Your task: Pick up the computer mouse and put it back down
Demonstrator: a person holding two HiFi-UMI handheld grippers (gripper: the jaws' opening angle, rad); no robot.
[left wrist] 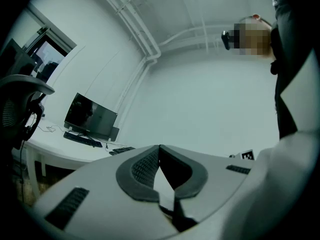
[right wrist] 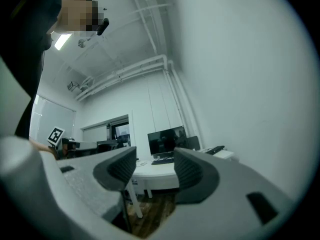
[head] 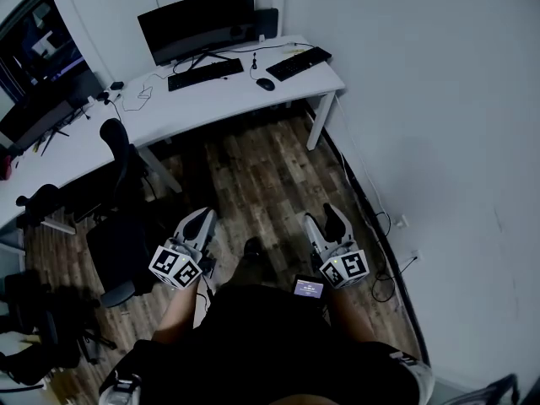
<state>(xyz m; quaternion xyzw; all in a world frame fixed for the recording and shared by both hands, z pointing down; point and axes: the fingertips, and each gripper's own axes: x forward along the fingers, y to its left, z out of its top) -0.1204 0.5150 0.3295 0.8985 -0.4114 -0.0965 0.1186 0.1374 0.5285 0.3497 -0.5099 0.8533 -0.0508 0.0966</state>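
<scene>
Right gripper (right wrist: pixel 152 166) gapes wide & empty, left gripper (left wrist: pixel 159 150) pinched shut on nothing, mouse (head: pixel 266 83) well ahead w/ a keyboard (head: pixel 297 62) close beside it, so I may clip that reaching in.

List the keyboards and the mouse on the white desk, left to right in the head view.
Long black keyboard, small black oval computer mouse, second black keyboard, set at an angle.

On the white worktop (head: pixel 325 78) by the wall we count one wide black monitor (head: pixel 198 24), two flat black keyboards (head: pixel 205 72) (head: pixel 298 62) and one small black computer mouse (head: pixel 266 83). We also count two grey grippers (head: pixel 202 222) (head: pixel 325 218).
</scene>
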